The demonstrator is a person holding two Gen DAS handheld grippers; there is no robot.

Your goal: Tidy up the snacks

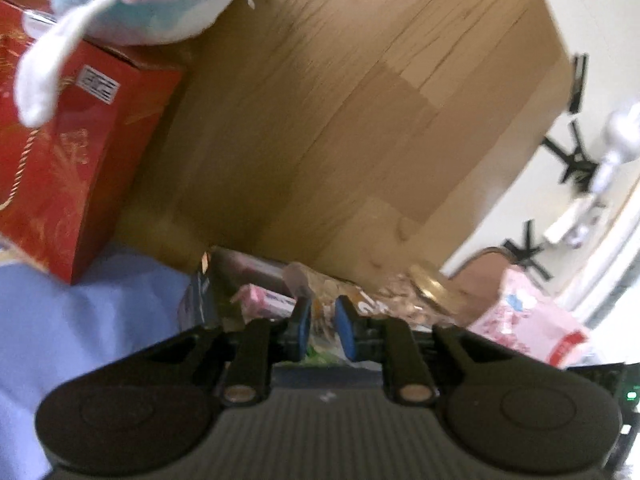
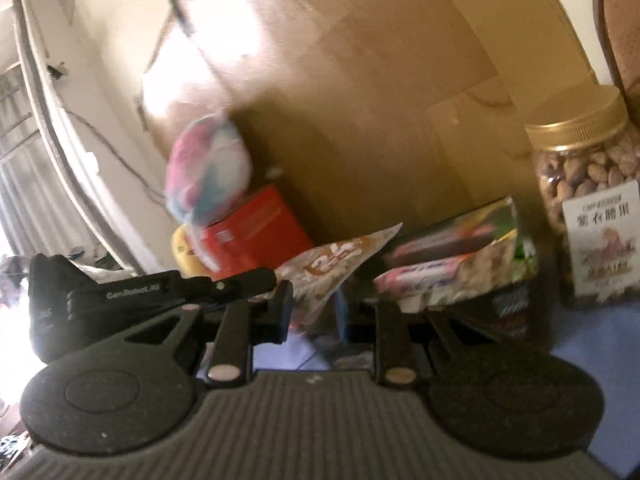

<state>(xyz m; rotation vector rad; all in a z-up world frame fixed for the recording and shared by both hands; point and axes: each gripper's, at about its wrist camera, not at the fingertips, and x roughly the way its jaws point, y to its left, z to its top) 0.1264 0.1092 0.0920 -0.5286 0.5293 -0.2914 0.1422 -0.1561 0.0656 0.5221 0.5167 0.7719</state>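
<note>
My right tool (image 2: 314, 312) pinches a snack packet (image 2: 336, 266) at center frame; my left tool (image 1: 322, 334) sits slightly parted, whether gripping I cannot tell; nut jar (image 2: 592, 196) far right.

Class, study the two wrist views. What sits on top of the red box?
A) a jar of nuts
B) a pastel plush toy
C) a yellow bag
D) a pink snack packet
B: the pink, blue and white plush toy rests on the red box, while the gold-lidded jar of nuts stands apart on the blue cloth.
</note>
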